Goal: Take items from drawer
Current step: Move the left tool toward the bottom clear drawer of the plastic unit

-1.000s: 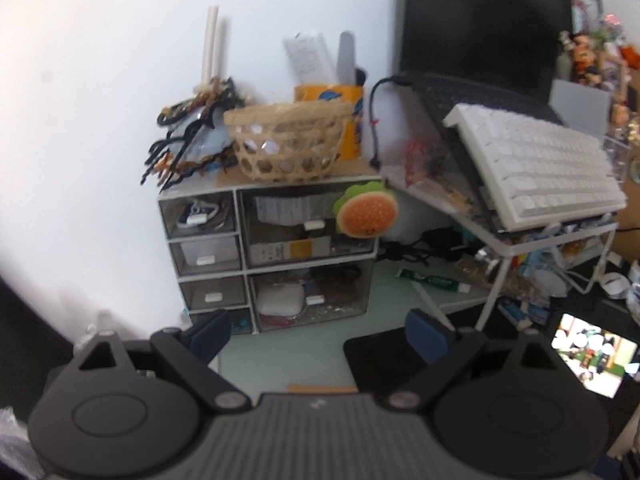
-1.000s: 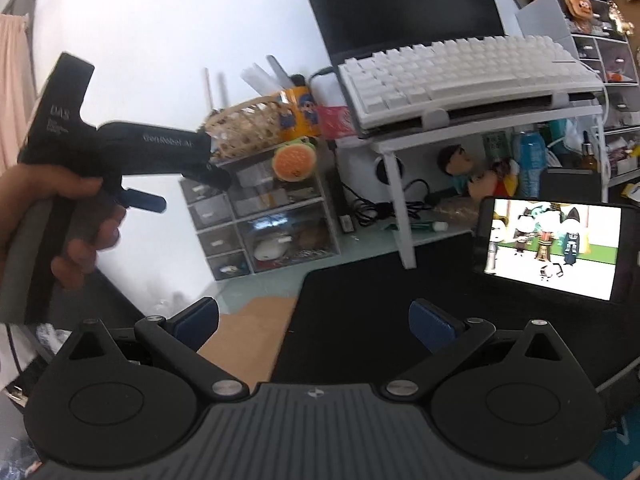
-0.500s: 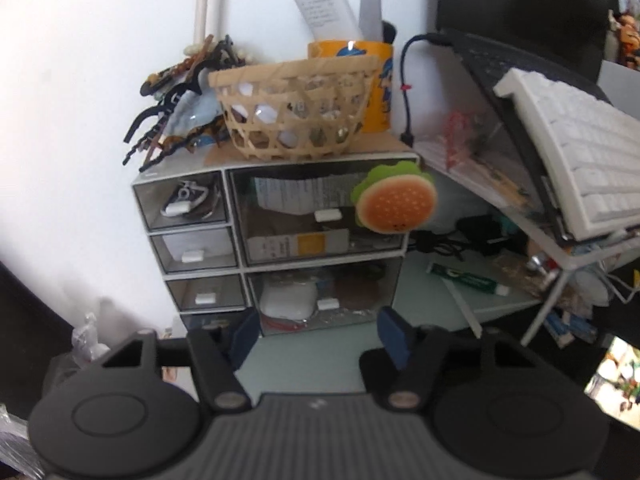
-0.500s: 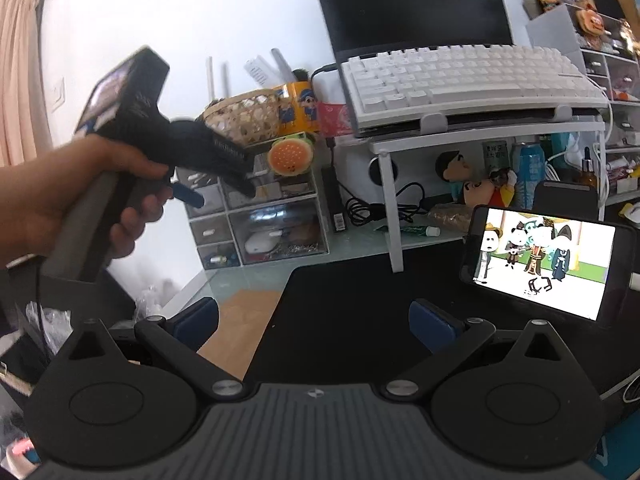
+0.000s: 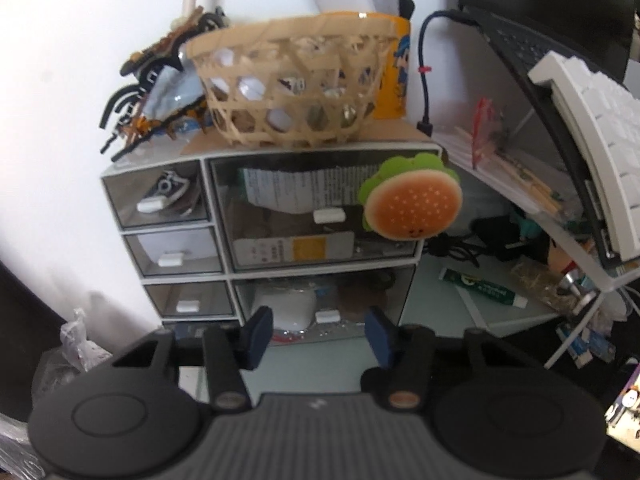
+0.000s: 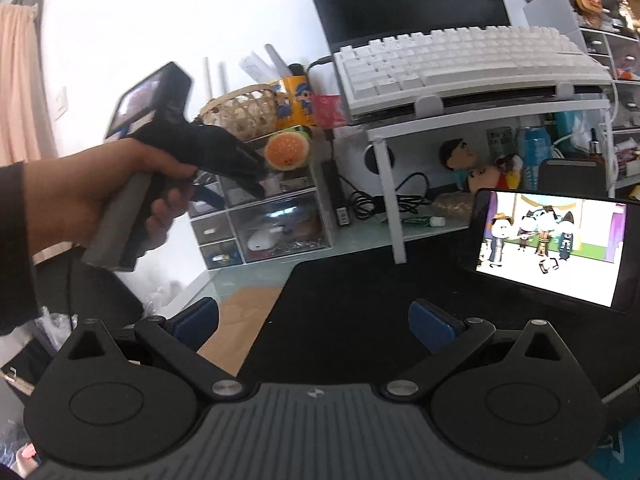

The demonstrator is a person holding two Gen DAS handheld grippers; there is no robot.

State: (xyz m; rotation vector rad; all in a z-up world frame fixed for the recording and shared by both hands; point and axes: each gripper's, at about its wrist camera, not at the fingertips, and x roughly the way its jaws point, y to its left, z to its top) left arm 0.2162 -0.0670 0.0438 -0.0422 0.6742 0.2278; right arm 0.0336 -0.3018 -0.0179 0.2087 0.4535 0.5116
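Cluttered desk against a white wall, and the left gripper [image 5: 318, 330], jaws just narrowing around nothing, lines up on the bottom drawer [image 5: 324, 306] handle [image 5: 327, 315] of the organizer [image 5: 430, 148], needing a clean pinch and pull, the right gripper [image 6: 314, 318] waiting wide.

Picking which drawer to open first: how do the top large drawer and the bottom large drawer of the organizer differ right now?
The top large drawer shows printed paper and a yellow-labelled packet; the bottom large drawer shows a white rounded object. A burger-shaped decoration covers the top drawer's right corner; the bottom one's front is uncovered. The left gripper, jaws just narrowing with nothing between them, lines up with the bottom drawer's handle. Both are clear, closed, with small white handles.
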